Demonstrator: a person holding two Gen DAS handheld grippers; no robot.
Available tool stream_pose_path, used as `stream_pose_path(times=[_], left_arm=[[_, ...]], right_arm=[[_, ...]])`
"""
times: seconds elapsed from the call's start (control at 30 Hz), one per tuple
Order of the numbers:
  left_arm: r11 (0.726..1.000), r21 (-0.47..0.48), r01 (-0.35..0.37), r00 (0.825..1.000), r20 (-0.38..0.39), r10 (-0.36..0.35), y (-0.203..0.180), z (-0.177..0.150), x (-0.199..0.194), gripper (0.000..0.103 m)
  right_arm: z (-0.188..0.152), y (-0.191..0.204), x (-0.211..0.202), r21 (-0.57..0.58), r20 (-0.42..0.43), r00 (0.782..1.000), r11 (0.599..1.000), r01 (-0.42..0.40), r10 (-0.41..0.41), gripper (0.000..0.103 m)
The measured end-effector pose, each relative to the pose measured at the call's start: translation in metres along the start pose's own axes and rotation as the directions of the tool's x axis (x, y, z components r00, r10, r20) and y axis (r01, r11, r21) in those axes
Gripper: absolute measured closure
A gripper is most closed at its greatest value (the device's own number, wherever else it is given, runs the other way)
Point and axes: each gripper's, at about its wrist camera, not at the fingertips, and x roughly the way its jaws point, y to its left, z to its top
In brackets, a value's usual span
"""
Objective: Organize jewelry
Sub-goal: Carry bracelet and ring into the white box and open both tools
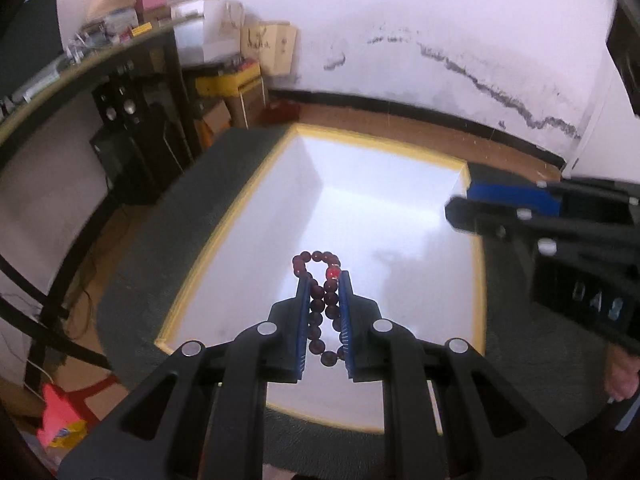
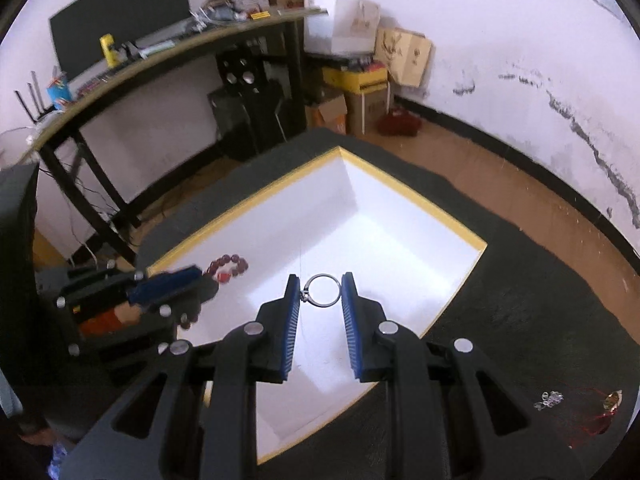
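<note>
My left gripper [image 1: 323, 280] is shut on a dark red bead bracelet [image 1: 320, 304] and holds it over the white box with a yellow rim [image 1: 478, 280]. The bracelet loop sticks out past the fingertips. My right gripper [image 2: 322, 280] is shut on a thin silver ring [image 2: 323, 290], held between the blue pads over the same box [image 2: 400, 240]. The left gripper [image 2: 168, 286] with the bracelet [image 2: 228, 266] shows at the left of the right wrist view. The right gripper [image 1: 460, 210] shows at the right of the left wrist view.
The box sits on a dark grey mat [image 2: 520, 320]. A small silver piece [image 2: 549, 399] and a red-and-gold piece [image 2: 610, 402] lie on the mat at the right. A desk with clutter [image 2: 160, 52] and cardboard boxes [image 2: 404, 60] stand behind, by the white wall.
</note>
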Motion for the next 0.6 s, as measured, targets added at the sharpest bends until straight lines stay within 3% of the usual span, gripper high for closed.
stream_pose_path(times=[0.17, 0.27, 0.6], left_arm=[[0.999, -0.015, -0.043, 0.999, -0.028, 0.043, -0.002, -0.005, 0.049, 0.089], [0.998, -0.056, -0.034, 0.999, -0.038, 0.032, 0.001, -0.005, 0.062, 0.089], [0.998, -0.056, -0.03, 0.998, -0.056, 0.026, -0.004, -0.01, 0.084, 0.089]], right_arm=[[0.002, -0.019, 0.055, -0.004, -0.066, 0.998, 1.0, 0.013, -0.013, 0.081], [0.007, -0.027, 0.081, -0.017, -0.093, 0.995, 1.0, 0.019, -0.02, 0.081], [0.003, -0.034, 0.117, -0.035, -0.14, 0.99, 0.999, 0.01, -0.015, 0.081]])
